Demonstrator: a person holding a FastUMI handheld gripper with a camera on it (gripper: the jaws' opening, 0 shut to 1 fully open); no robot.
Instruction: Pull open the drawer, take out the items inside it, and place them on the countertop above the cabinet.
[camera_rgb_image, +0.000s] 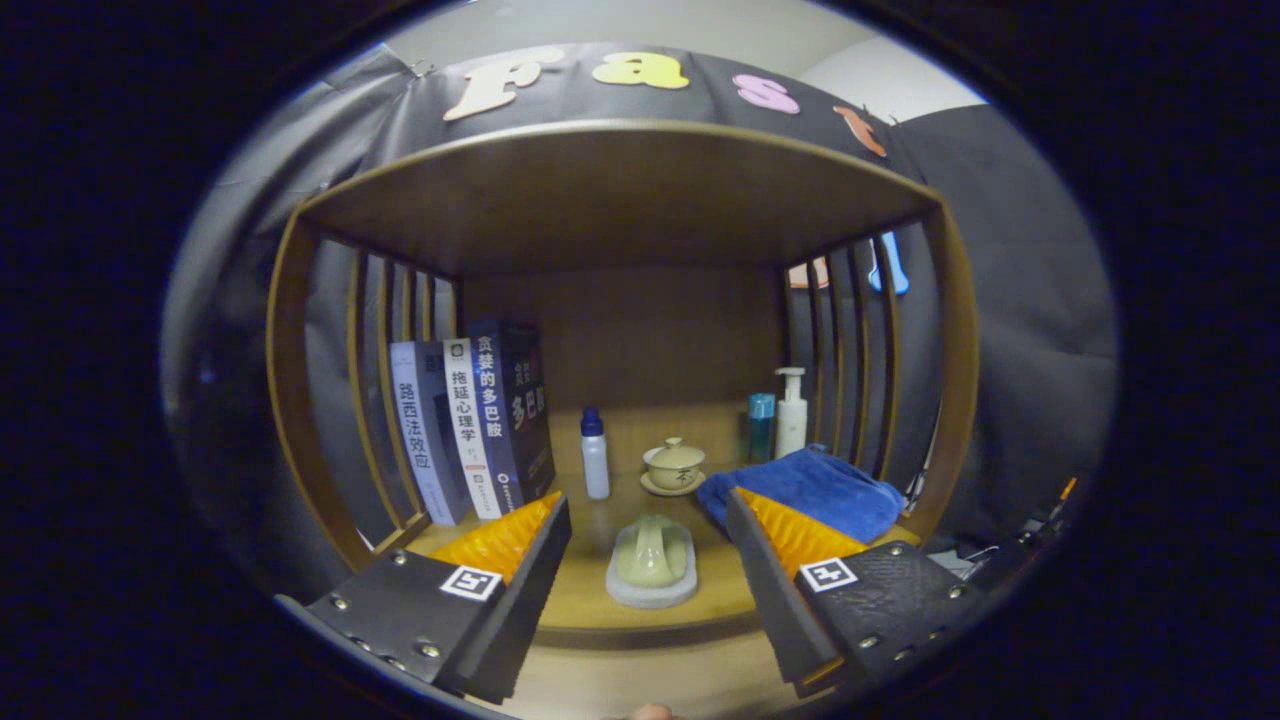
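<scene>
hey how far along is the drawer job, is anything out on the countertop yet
Done: a pale upside-down cup on its coaster sits on the countertop, just ahead of the open gripper, possibly from the drawer; I can't confirm. In hand: nothing, the fingers are apart and empty. Left: can't judge, no drawer is in sight. The books, lidded teacup and blue towel stand further back.

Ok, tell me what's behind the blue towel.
Behind the blue towel stand a teal bottle and a white pump bottle; their bases are covered. The open gripper holds nothing.
</scene>
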